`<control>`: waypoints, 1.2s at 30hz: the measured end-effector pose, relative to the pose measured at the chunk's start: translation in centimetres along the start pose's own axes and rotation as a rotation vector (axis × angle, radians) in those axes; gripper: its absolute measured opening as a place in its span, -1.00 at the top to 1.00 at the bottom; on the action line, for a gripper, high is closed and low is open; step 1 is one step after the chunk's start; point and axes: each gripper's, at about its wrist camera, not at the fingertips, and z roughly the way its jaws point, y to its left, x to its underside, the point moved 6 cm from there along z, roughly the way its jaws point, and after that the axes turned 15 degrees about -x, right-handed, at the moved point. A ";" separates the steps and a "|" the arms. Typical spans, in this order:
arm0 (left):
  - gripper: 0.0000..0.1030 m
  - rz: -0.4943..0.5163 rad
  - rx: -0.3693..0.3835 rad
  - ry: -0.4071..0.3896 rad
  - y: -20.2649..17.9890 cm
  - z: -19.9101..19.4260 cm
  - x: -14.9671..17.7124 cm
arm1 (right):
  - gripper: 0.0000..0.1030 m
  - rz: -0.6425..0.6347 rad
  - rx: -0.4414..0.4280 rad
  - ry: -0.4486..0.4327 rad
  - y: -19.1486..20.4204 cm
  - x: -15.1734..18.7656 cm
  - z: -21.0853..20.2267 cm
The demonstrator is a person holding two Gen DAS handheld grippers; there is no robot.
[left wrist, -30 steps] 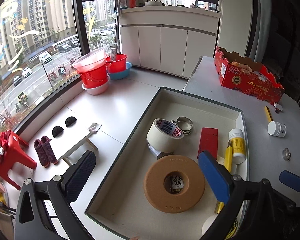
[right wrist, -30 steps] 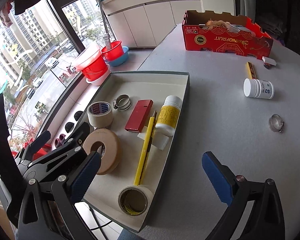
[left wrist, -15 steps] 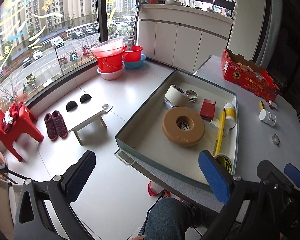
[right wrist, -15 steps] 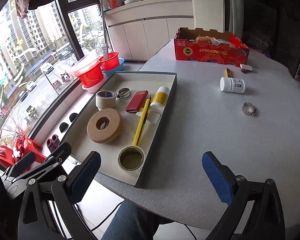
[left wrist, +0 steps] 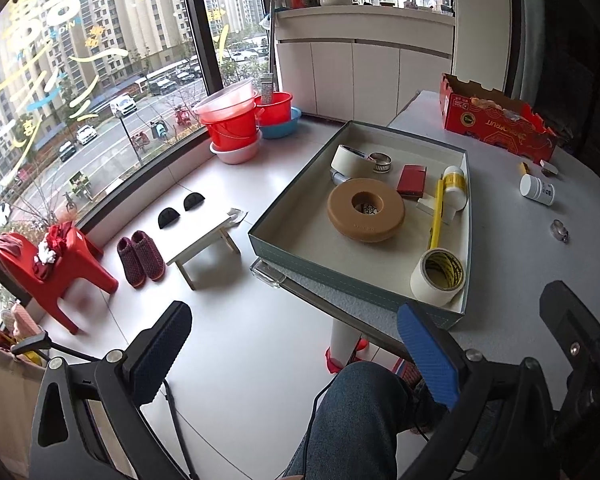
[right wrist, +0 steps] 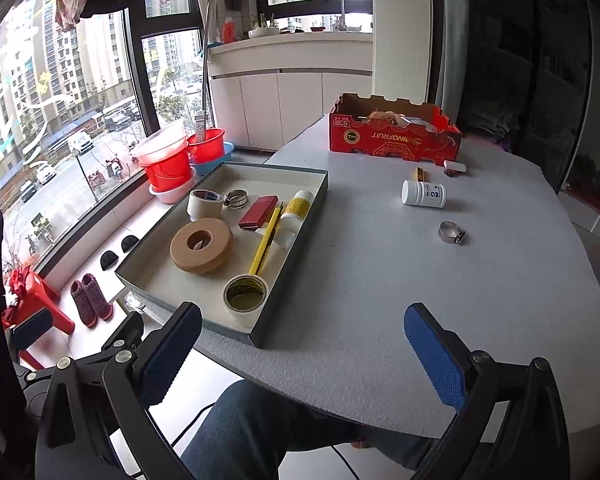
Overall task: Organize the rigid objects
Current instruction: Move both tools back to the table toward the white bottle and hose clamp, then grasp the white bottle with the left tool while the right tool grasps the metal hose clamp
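Tray (right wrist: 292, 240) beyond spread fingers (right wrist: 434, 354)

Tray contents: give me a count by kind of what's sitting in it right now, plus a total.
Tape rolls: 3: tan roll, white roll, yellow-lined roll
Hose clamp: 1
Red case: 1
Yellow utility knife: 1
Yellow-labelled bottle: 1
Small white block: 1
Total in the tray: 8

Grey table (right wrist: 380, 300) bearing a shallow grey tray (right wrist: 288, 252) at its left edge, a red cardboard box (right wrist: 392, 136) at the far edge, a white pill bottle (right wrist: 424, 194) lying on its side, and a metal hose clamp (right wrist: 451, 232).
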 end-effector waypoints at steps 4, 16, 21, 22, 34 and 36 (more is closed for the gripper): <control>-0.99 0.006 -0.014 -0.013 0.2 -0.6 -0.1 | -0.98 -0.001 -0.005 -0.013 0.1 0.1 -0.6; -0.99 0.042 0.119 -0.033 -3.7 -3.6 -2.3 | -0.97 0.124 0.033 -0.081 -7.0 0.7 -3.9; -0.99 0.128 0.284 -0.029 -11.1 -6.4 -5.6 | -0.97 0.337 0.127 -0.050 -16.8 2.7 -4.9; -0.99 0.150 0.302 -0.041 -12.9 -6.9 -6.3 | -0.97 0.377 0.135 -0.039 -18.4 3.3 -5.0; -0.99 0.280 0.329 0.079 -34.5 -2.1 -11.4 | -0.97 0.448 0.149 0.109 -26.4 5.4 -3.0; -0.99 0.311 0.292 0.058 -37.2 -0.8 -11.8 | -0.97 0.443 0.144 0.120 -27.0 5.1 -2.4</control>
